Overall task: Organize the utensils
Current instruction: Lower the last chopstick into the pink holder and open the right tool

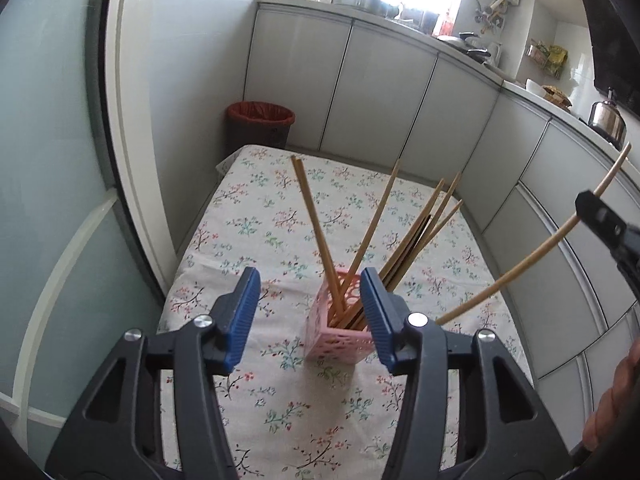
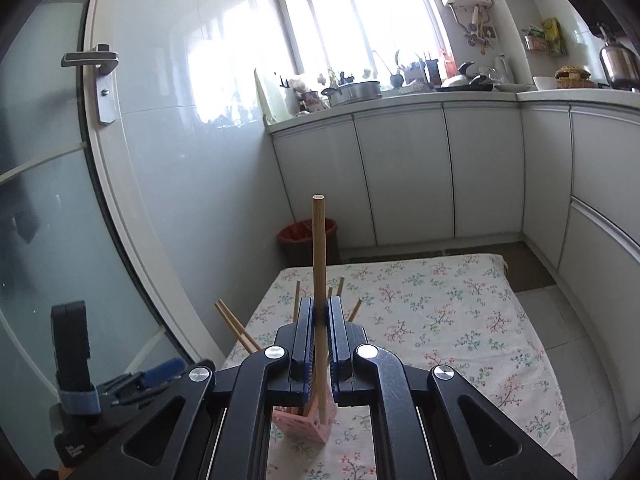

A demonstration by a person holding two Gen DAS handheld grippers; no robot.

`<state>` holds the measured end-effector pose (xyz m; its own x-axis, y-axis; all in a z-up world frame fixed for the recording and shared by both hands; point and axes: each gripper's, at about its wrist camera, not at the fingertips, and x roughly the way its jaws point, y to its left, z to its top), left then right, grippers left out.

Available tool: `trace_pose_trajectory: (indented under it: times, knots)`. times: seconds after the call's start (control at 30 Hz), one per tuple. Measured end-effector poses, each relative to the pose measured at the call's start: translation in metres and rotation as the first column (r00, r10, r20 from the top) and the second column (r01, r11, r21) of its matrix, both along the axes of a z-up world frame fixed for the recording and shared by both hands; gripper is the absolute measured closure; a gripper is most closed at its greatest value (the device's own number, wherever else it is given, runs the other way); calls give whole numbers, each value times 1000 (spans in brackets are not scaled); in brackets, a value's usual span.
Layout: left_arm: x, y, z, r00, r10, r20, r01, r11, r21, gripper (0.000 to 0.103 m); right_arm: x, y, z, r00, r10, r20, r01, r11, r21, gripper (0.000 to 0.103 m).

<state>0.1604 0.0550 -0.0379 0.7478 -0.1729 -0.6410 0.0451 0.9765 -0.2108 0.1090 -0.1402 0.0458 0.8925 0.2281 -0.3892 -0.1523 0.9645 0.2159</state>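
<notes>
One chopstick [image 2: 319,264] stands clamped in the right gripper [image 2: 320,312] above the pink holder [image 2: 308,424]

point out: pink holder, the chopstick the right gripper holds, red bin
pink holder [image 1: 340,346]: left wrist view, front perforated wall.
held chopstick [image 2: 319,248]: right wrist view, shaft above the jaws.
red bin [image 1: 261,122]: left wrist view, dark side below the red liner.

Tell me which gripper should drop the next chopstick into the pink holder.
Right. The right gripper is already shut on a chopstick above the pink holder. The left gripper is open and empty in front of the holder.
</notes>
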Motion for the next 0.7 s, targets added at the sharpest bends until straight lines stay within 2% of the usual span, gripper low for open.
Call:
trace_pose_trajectory:
  times: [0.17,0.43,0.63,0.7]
  knots:
    - [-2,7,-14,998,-12,-59,13,1000,22,46,8,17,-3,999,33,42,-34,999,4,96]
    - [-10,17,-23,996,-19,-83,23,999,46,46,33,28,-24,1000,6,4,-6,1000,-10,96]
    - [-9,15,-24,995,-32,-93,37,998,51,44,56,31,-46,996,12,-94,-11,1000,12,96]
    - [-10,14,-24,995,-36,-93,41,998,48,37,61,29,-52,991,14,-131,-12,1000,22,92]
